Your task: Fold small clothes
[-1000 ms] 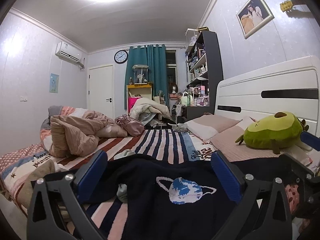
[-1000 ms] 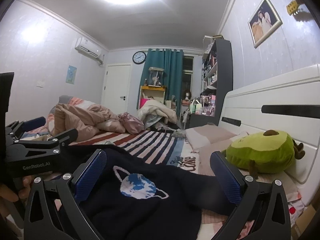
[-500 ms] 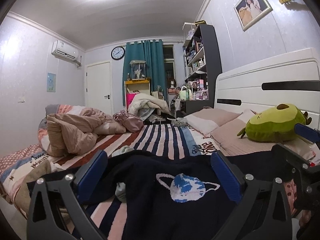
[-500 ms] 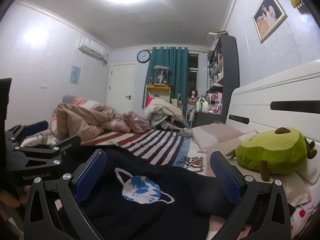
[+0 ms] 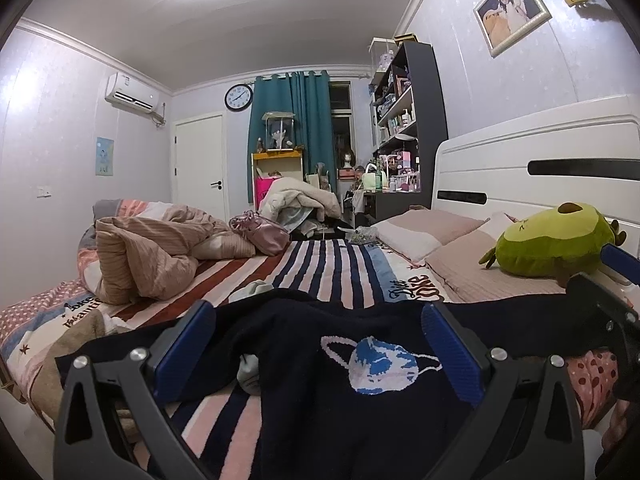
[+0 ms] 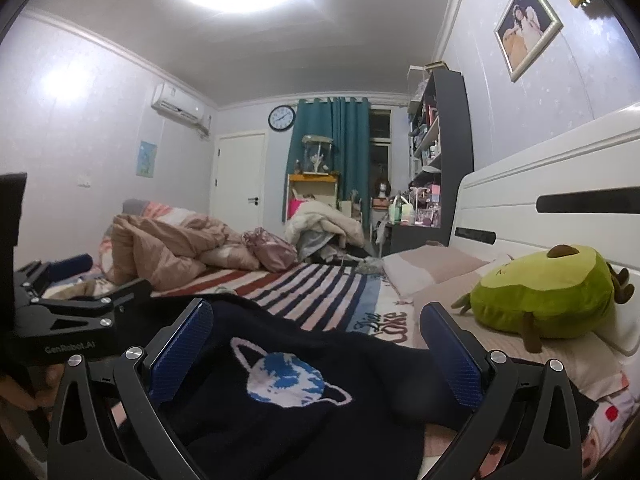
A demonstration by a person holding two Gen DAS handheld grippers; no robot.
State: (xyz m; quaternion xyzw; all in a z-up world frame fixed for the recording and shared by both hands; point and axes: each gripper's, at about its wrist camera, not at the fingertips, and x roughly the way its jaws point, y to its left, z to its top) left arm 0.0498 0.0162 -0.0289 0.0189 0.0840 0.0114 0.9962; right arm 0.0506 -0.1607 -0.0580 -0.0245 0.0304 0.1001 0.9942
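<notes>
A small dark navy sweater (image 5: 320,360) with a blue-and-white planet design lies spread on the striped bed (image 5: 320,264); it also shows in the right wrist view (image 6: 300,400). My left gripper (image 5: 318,352) is open, low over the sweater, its blue pads either side of the planet. My right gripper (image 6: 316,354) is open too, over the same sweater. Each gripper shows at the edge of the other's view, the left one (image 6: 60,320) and the right one (image 5: 604,312). A grey sock (image 5: 248,372) lies on the sweater.
A green avocado plush (image 5: 556,244) rests on pink pillows (image 5: 432,228) by the white headboard (image 5: 540,176). A crumpled beige quilt (image 5: 152,248) and a pink bag (image 5: 264,232) lie at the far left of the bed. Shelves and a desk stand beyond.
Both grippers have dipped slightly lower and closer over the sweater; the planet design sits a bit higher between the fingers. Both stay open.
</notes>
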